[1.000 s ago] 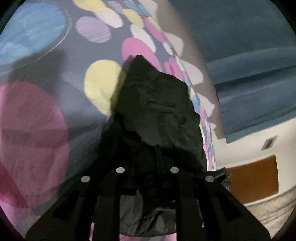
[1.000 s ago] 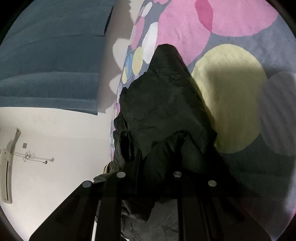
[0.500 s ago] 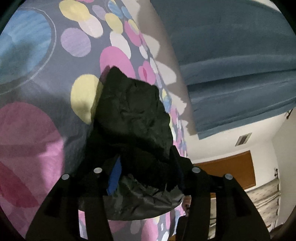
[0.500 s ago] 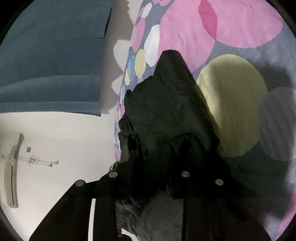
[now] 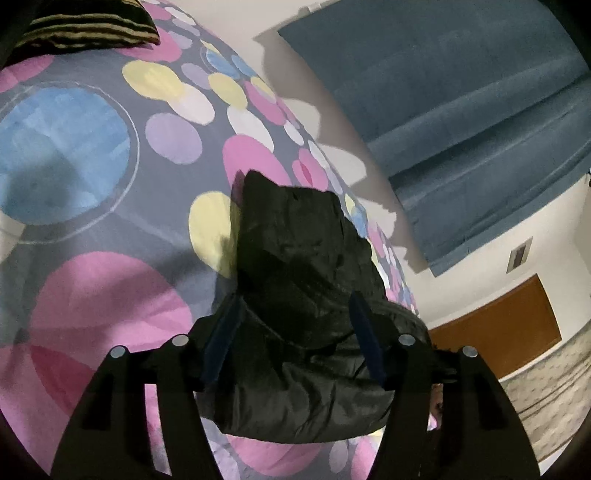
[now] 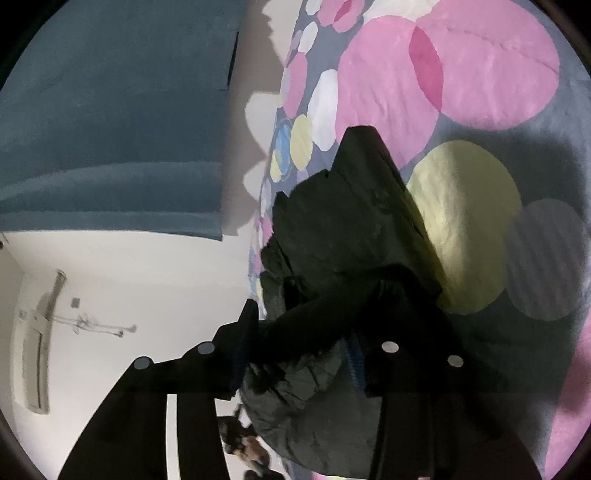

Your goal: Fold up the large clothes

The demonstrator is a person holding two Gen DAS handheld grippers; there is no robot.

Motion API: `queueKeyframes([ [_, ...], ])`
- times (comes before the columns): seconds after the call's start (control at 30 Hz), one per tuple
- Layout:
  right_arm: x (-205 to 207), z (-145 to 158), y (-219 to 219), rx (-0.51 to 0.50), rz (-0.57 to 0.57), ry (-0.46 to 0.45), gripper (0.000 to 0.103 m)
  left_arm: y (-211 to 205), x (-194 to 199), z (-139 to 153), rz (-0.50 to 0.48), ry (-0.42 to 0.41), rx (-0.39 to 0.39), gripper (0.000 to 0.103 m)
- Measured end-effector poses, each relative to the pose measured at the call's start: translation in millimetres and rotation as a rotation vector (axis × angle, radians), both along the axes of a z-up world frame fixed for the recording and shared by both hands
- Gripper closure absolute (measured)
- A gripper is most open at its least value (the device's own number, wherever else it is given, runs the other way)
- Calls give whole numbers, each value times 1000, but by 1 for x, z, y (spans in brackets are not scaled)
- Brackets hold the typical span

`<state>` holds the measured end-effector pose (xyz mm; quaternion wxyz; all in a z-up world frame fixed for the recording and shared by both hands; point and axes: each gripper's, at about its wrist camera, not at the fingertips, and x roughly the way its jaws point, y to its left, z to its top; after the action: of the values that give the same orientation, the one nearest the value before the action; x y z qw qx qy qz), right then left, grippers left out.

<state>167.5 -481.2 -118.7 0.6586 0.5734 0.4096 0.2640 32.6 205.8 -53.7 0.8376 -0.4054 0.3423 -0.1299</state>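
At the far left of the left wrist view a striped cushion (image 5: 85,26) lay at the top edge of the bedspread (image 5: 74,147), which was grey-blue with big pink, yellow, blue and white circles. Toward the middle lay the black jacket (image 5: 303,266), a crinkled, slightly shiny garment bunched into a thick heap, its far end narrowing to a blunt point on the bedspread and its near end hanging as a rounded, padded roll. The left tongs (image 5: 295,336) were apart, with the blue fingers (image 5: 221,336) standing on both sides of the bundle; I cannot tell if they pressed it. At the right hung a blue curtain (image 5: 461,110) on a white wall, with a brown board (image 5: 498,328) lower down. In the right wrist view the same curtain (image 6: 110,129) filled the left, the jacket (image 6: 354,229) rose in the middle as a dark wrinkled ridge, and the right tongs (image 6: 299,347) were also apart, with folds of the cloth lying between them.
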Motion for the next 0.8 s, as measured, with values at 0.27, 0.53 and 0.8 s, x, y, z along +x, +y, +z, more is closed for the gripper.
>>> queueKeyframes([
  [0.27,-14,14,-26,20,-95,-87,43,-22,7,-1,-64,-11,133,37],
  [0.53,-25,45,-18,-276,46,-254,36,-24,17,-2,-94,-49,214,37],
  [0.8,-20,46,-4,-420,131,-320,36,-26,24,4,-149,-122,311,36],
])
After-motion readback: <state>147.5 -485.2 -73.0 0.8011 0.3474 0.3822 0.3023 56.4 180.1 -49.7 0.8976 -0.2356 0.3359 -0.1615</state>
